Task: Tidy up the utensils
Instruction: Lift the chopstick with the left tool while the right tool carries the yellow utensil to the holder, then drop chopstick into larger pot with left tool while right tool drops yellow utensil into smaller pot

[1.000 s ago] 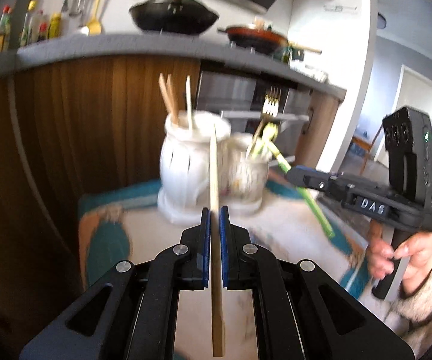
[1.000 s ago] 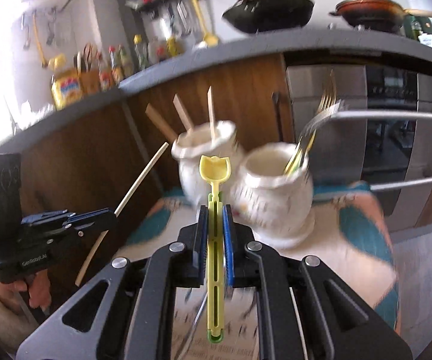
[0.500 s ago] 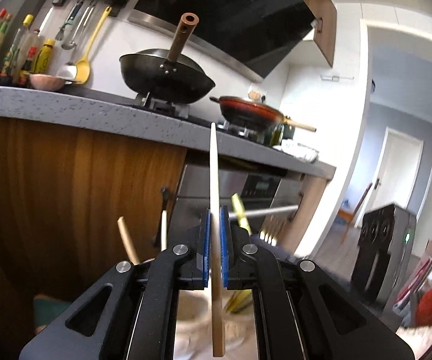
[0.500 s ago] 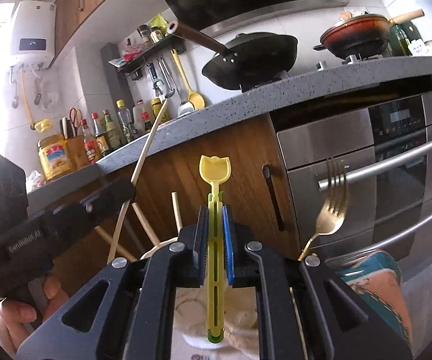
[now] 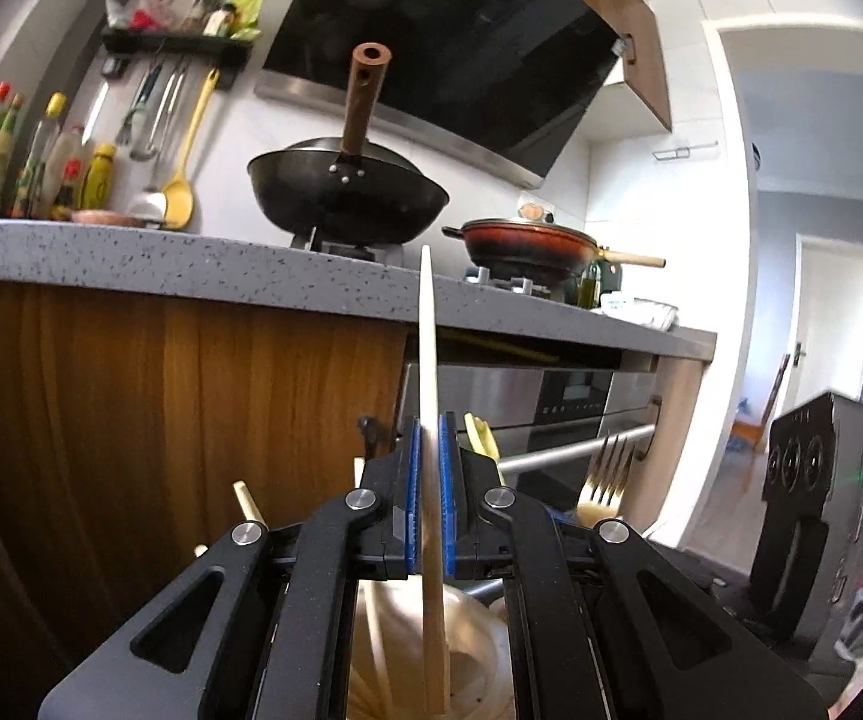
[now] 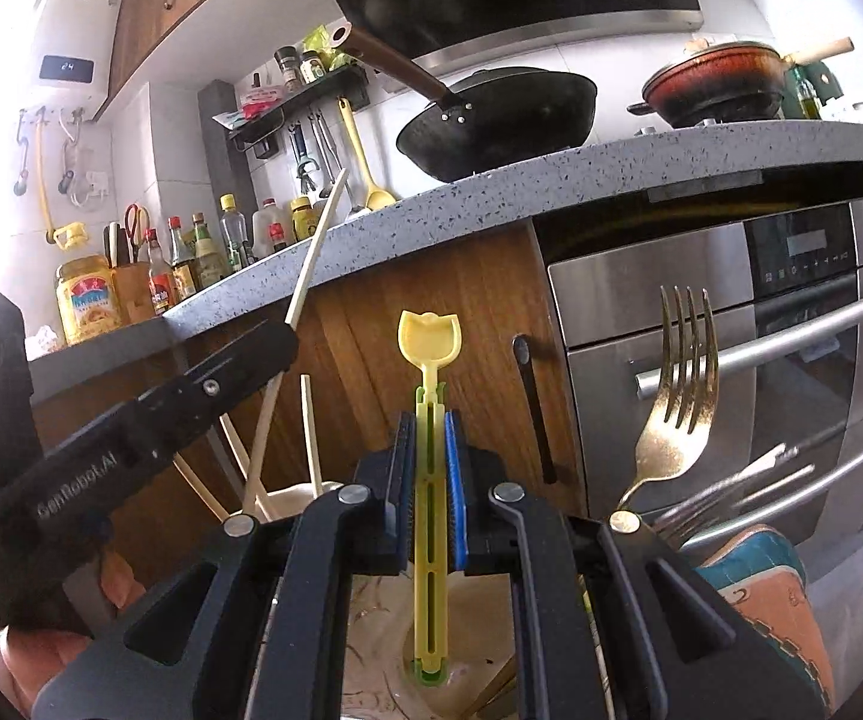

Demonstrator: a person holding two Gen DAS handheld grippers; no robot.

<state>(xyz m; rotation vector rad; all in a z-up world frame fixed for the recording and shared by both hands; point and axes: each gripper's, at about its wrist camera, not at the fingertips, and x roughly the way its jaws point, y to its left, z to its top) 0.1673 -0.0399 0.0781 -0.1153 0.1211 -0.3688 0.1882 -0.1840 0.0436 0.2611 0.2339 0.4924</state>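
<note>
My left gripper (image 5: 429,474) is shut on a pale wooden chopstick (image 5: 428,360), held upright with its lower end inside a cream ceramic holder (image 5: 473,654). My right gripper (image 6: 429,468) is shut on a yellow-green plastic utensil (image 6: 429,516) with a tulip-shaped top, its lower end over the mouth of a second cream holder (image 6: 383,630). In the right wrist view the left gripper (image 6: 191,396) and its chopstick (image 6: 311,264) stand over the left holder (image 6: 293,495), which has other wooden chopsticks (image 6: 310,432). A gold fork (image 6: 674,414) stands at the right.
A teal and orange mat (image 6: 773,588) lies under the holders. Behind are a wooden cabinet front (image 5: 161,420), a steel oven (image 6: 731,330) and a grey counter (image 5: 191,264) with a black wok (image 5: 347,198) and red pan (image 5: 527,243).
Both grippers have moved in from above the mat to right over the holders and tilted up. The chopstick's and the yellow utensil's lower ends now sit at the holders' mouths.
</note>
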